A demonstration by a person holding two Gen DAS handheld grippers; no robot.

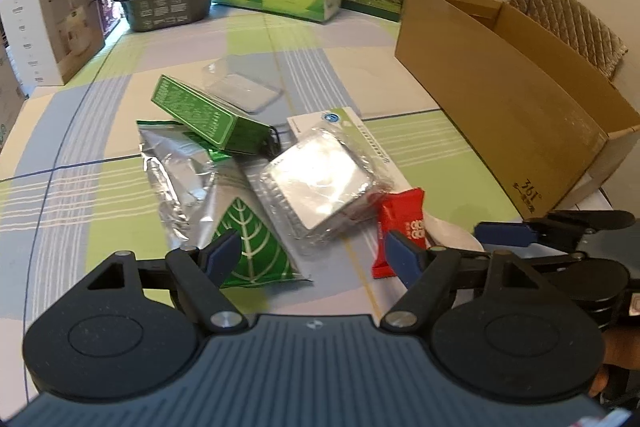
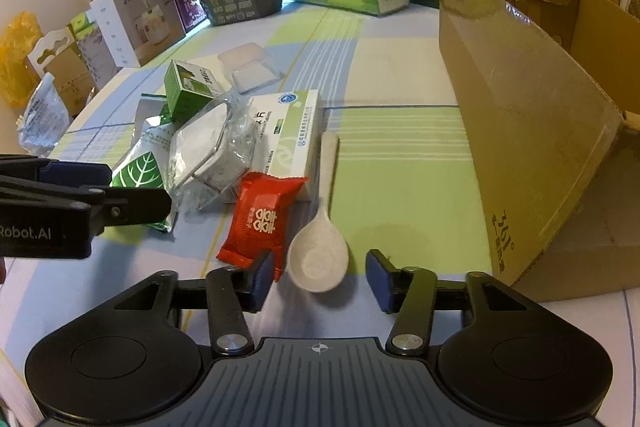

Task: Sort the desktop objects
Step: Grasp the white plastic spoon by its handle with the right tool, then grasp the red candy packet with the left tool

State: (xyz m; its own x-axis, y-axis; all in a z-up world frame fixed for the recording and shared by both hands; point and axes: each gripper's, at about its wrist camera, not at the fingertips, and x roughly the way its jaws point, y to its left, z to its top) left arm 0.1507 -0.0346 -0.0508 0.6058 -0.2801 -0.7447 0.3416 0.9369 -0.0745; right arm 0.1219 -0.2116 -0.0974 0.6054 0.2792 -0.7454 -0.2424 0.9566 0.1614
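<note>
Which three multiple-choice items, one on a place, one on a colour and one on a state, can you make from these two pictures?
1. Where does the spoon bowl lie?
A. before the right gripper
B. inside the cardboard box
C. on the green box

2. What colour is the small candy packet?
A. blue
B. red
C. yellow

3. How is the left gripper?
A. shut on the spoon
B. shut, holding nothing
C. open

Key: 1 A, the bowl sits just ahead of the open fingers; 2 B, its wrapper is red; 3 C, its fingers stand wide apart.

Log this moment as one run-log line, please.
left gripper: open, over leaf pouch | right gripper: open, around spoon bowl | cardboard box: open, right of pile
</note>
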